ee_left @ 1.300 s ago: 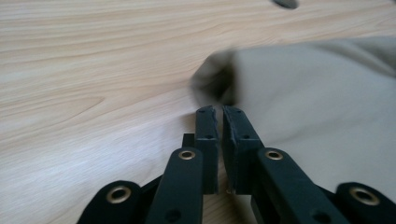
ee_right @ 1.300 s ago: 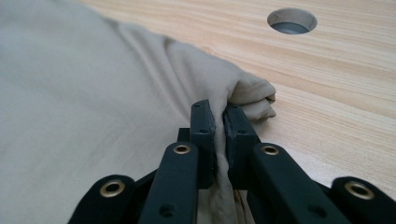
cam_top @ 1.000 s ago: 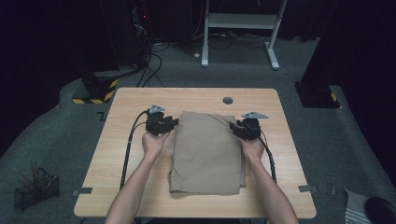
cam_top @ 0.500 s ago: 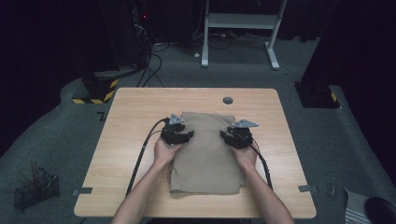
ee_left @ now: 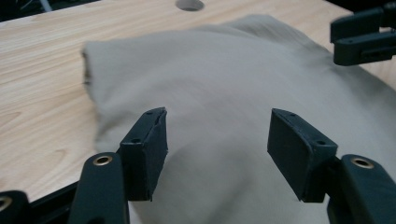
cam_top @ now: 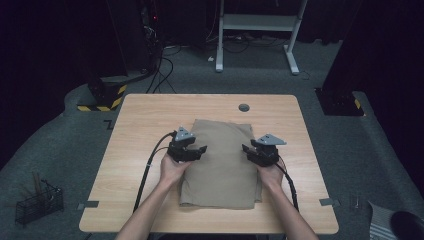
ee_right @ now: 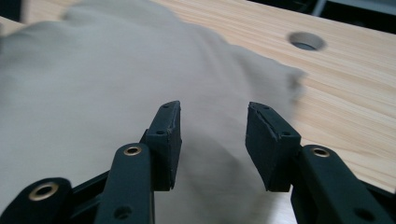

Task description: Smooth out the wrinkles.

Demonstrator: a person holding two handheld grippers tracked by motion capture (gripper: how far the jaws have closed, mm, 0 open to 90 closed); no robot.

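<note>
folded beige cloth (cam_top: 223,162) lies flat near the middle of the wooden counter (cam_top: 130,150), its long axis running from 12 to 6 o'clock in the high view, the far short edge a little short of the round cable hole (cam_top: 244,107) at 12. it is a thick, soft stack, with the layered fold edge (ee_left: 87,70) showing toward the far left corner in the left gripper view.

the left hand-held gripper (cam_top: 194,152) sits over the cloth's 9 o'clock long edge and the right hand-held gripper (cam_top: 252,151) over the 3 o'clock long edge, the two roughly level with each other about midway along the length and pointing inward. each is equally near its own edge, so neither hand has the advantage.

from the left hand-held gripper (ee_left: 212,142) the cloth lies straight ahead and below, toward 3 o'clock; its jaws have just been opening and stand released, cloth visible under the gap but not pinched. from the right hand-held gripper (ee_right: 212,135) the cloth lies ahead and below toward 9 o'clock; its jaws have also widened a little and stand released, gripping nothing.

my judgement: the next grasp turns on each hand-held gripper dropping onto its own long edge.
</note>
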